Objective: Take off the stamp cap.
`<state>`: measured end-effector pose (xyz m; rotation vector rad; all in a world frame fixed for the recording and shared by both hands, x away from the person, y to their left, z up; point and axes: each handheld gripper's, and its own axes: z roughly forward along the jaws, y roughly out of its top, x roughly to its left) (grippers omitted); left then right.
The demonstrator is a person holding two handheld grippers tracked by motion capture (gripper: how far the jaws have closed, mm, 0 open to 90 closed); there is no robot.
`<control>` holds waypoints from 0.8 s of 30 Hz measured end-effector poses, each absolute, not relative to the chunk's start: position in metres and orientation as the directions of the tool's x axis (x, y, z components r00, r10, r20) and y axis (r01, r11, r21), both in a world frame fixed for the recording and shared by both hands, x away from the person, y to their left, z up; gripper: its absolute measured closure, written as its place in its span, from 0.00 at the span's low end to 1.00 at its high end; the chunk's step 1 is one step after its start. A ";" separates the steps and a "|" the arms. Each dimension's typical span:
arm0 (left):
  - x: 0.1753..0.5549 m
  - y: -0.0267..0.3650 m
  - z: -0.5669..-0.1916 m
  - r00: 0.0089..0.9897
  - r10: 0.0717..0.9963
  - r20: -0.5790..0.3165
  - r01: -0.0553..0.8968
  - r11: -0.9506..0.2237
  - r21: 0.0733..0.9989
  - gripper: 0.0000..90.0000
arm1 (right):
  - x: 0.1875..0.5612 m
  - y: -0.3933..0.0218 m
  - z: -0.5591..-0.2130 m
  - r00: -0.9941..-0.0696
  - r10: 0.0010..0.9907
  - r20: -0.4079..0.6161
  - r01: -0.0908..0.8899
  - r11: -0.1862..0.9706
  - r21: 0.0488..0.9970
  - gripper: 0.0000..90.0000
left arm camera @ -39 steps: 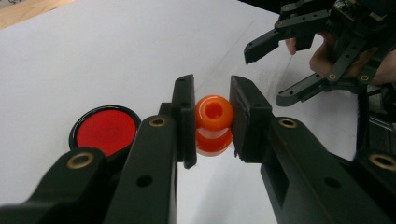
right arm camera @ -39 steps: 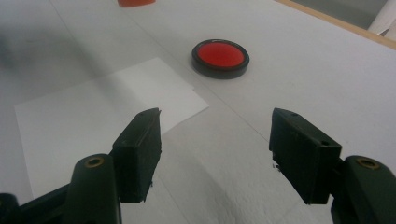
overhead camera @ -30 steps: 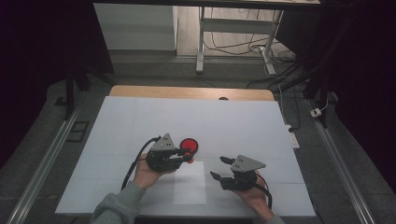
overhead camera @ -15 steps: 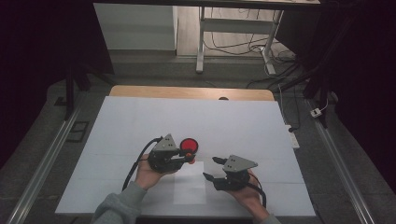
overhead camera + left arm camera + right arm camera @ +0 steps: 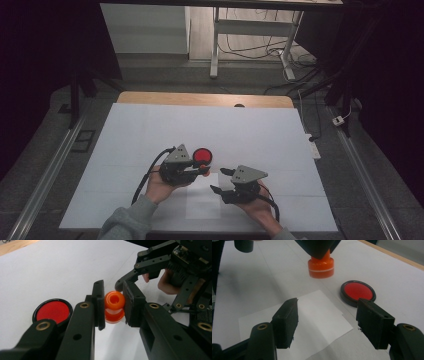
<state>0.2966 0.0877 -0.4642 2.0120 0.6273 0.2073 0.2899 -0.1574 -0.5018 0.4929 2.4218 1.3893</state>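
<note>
An orange stamp (image 5: 114, 305) with a round knob is pinched by its handle between the pads of my left gripper (image 5: 113, 293), which is shut on it. The stamp (image 5: 321, 266) stands upright, its base close to the white table just beyond the paper's far corner; I cannot tell if it touches. A round red ink pad (image 5: 202, 155) in a black case lies right behind the left gripper (image 5: 202, 171). My right gripper (image 5: 218, 180) hovers open over a white paper sheet (image 5: 312, 315), jaws pointing at the stamp, nothing between them.
The white table cover (image 5: 280, 140) has free room at the back, left and right. A wooden edge (image 5: 200, 99) runs along the far side. Metal rails (image 5: 45, 175) flank the table, and cables (image 5: 295, 65) lie on the floor beyond.
My right gripper has slid left toward the left gripper and over the paper, still open. The left gripper and the stamp have stayed put.
</note>
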 end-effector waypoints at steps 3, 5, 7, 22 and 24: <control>0.297 0.087 -0.465 0.854 0.509 -0.110 0.342 -0.391 0.854 0.80 | 0.290 -0.153 -0.502 -0.898 0.430 -0.094 0.136 0.475 0.870 0.38; 0.296 0.086 -0.465 0.854 0.508 -0.112 0.344 -0.391 0.854 0.80 | 0.290 -0.151 -0.502 -0.899 0.427 -0.092 0.137 0.475 0.869 0.38; 0.296 0.085 -0.465 0.856 0.505 -0.113 0.343 -0.390 0.854 0.81 | 0.290 -0.148 -0.502 -0.901 0.424 -0.094 0.132 0.473 0.871 0.38; 0.296 0.083 -0.466 0.858 0.500 -0.116 0.344 -0.392 0.853 0.80 | 0.292 -0.140 -0.502 -0.897 0.431 -0.095 0.134 0.471 0.872 0.40; 0.296 0.083 -0.466 0.858 0.499 -0.118 0.346 -0.393 0.852 0.80 | 0.292 -0.139 -0.502 -0.897 0.431 -0.095 0.134 0.470 0.872 0.40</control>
